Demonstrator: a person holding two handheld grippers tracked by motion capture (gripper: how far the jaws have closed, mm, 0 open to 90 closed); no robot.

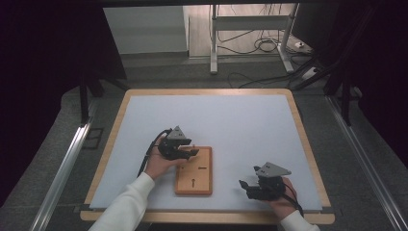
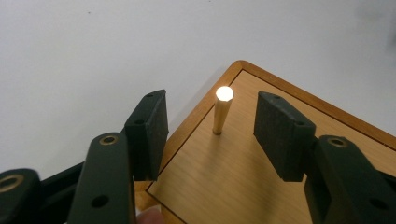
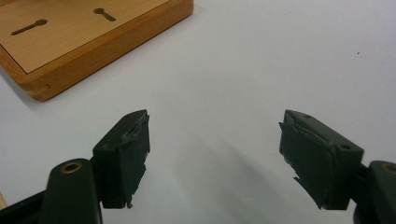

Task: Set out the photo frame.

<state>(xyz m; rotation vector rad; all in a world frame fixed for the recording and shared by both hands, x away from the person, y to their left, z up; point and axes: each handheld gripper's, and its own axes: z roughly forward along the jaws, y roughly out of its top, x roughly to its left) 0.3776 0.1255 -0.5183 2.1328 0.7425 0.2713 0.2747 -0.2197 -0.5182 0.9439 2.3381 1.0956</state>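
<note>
I have my left gripper (image 2: 212,135) at the far left corner of the wooden board (image 2: 261,186). A little wooden peg (image 2: 221,112) stands straight up in the board there. The peg is between my two jaws, but the pads do not touch it. There is a gap on each side, so the jaws are apart and I am not holding the peg yet.

From above, the board (image 1: 194,178) lies on the white mat (image 1: 231,120), near the front edge. My left gripper (image 1: 188,152) sits over its top left corner.

My right gripper (image 1: 248,186) rests on the mat to the right of the board, near it but not touching. Its jaws are wide apart with nothing in them.

In the right gripper view I see two small slots (image 3: 29,27) in the board (image 3: 116,32).

I think the job has just begun. I have reached the peg. I must squeeze it next, and then lift or move it.
</note>
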